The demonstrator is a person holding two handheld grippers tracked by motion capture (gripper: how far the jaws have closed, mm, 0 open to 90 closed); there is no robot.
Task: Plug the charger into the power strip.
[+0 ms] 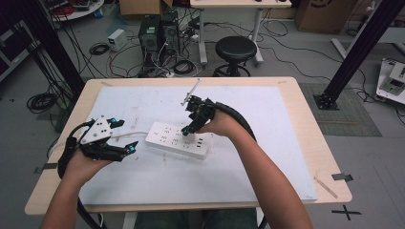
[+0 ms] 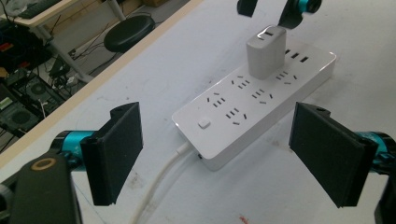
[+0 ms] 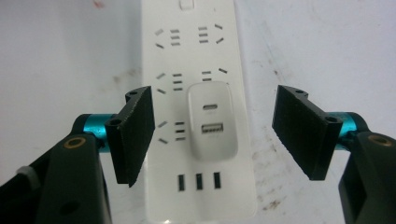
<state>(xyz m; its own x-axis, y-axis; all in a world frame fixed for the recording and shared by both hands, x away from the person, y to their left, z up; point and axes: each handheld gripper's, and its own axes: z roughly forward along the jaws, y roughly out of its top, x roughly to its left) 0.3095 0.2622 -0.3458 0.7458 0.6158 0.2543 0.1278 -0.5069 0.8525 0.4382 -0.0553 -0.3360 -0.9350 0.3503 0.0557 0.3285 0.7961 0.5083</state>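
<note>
Power strip (image 1: 177,140), white, flat near the middle of the table's white mat (image 1: 143,176), cord leading off to the left.

High view: right gripper (image 1: 187,130) poised directly over the strip's middle; left gripper (image 1: 125,136) resting just beside the strip's left end, apart from it.

Left gripper view: white USB charger (image 2: 265,52) standing upright, plugged into a socket toward the strip's far end; switch (image 2: 204,123) at the near end. Left jaws spread wide, empty, touching nothing.

Right gripper view: jaws spread wide on either side of the charger, clear of both flanks, gripping nothing.

Judged step: either approach to grasp the charger or release after insertion; not determinable. For removal: close jaws squarely on the charger's sides, brace strip with left gripper, pull straight up.
</note>
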